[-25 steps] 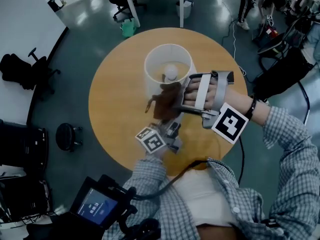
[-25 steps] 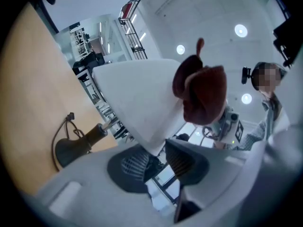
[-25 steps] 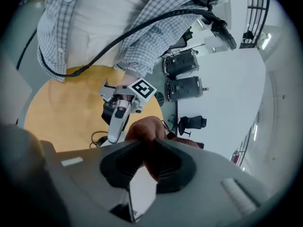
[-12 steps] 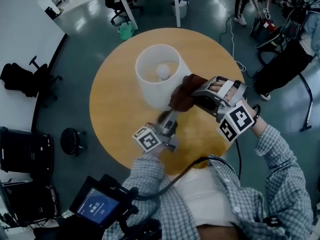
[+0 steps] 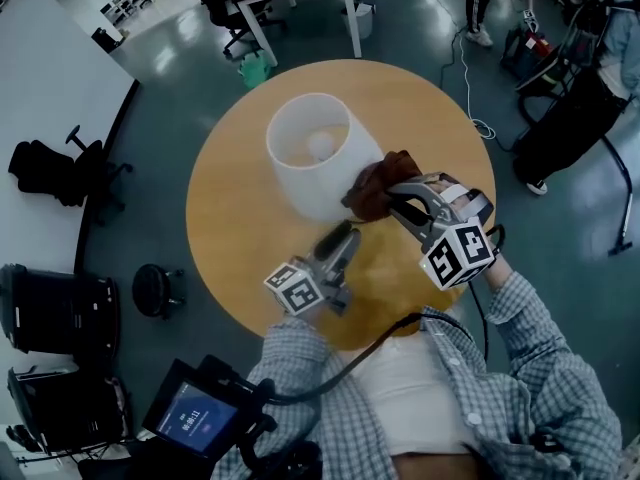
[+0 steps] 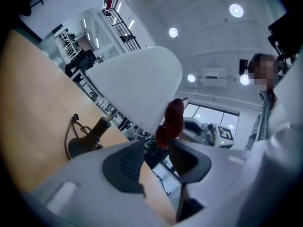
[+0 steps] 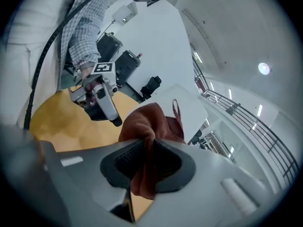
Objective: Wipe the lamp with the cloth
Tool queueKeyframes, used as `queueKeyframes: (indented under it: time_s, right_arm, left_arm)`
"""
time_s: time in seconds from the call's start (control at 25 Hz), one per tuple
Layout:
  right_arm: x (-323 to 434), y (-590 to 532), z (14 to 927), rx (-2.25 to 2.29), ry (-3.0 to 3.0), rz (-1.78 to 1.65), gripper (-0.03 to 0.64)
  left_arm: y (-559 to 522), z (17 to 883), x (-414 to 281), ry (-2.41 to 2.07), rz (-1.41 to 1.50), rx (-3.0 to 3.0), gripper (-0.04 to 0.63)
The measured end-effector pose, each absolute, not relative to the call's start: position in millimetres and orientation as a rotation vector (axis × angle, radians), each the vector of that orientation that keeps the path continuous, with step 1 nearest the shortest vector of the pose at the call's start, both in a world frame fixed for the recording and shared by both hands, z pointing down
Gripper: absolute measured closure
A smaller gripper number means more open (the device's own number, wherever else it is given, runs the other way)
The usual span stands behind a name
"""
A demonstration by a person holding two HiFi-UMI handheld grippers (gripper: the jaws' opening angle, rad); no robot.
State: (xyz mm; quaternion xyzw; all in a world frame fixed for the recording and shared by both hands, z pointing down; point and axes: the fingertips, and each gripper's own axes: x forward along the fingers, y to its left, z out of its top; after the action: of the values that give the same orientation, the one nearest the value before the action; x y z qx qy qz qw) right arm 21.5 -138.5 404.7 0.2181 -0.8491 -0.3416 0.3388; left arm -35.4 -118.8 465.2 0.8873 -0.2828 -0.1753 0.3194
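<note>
As right gripper clamps cloth, left gripper opens, seemingly empty, over round table.

A round wooden table; black stool beside it, perhaps a green bag beyond.

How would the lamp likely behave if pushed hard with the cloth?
The lamp would probably tip or slide: a wide shade stands on a thin stem over a small base. The shade looks thin, so it may flex or dent. The cloth is floppy, drooping from the right gripper, so it likely cushions little.
</note>
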Motion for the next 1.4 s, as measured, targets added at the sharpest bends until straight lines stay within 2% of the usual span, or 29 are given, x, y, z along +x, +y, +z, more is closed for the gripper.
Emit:
queueKeyframes:
  time_s: [0.32,0.48,0.68,0.8,1.0,1.2,1.36,1.4]
  right_arm:
    - [25,-140,410,0.646,-2.237,-0.805,0.555]
    - [30,-146,417,0.658,-2.261,-0.77,0.555]
    - [29,-148,418,0.682,-2.279,-0.751,0.555]
    - [28,-146,417,0.691,-2.282,-0.75,0.555]
    - [31,-143,417,0.709,-2.294,-0.72,0.555]
    - [38,-141,425,0.728,-2.285,-0.68,0.555]
    - [53,-138,422,0.766,-2.288,-0.63,0.555]
    - [60,-139,423,0.782,-2.291,-0.61,0.555]
  left_arm:
    - [-88,459,-71,-0.877,-0.093,2.541,0.439]
    - [-105,429,-91,-1.001,0.322,2.765,0.438]
    - [-129,352,-104,-1.135,0.714,3.065,0.403]
    - [-134,317,-95,-1.072,1.002,3.19,0.357]
    - [-162,306,-77,-0.921,1.543,3.201,0.35]
    - [-173,330,-55,-0.685,1.74,3.165,0.328]
    - [-174,339,-57,-0.614,1.753,3.147,0.328]
    - [-174,339,-56,-0.61,1.74,3.163,0.345]
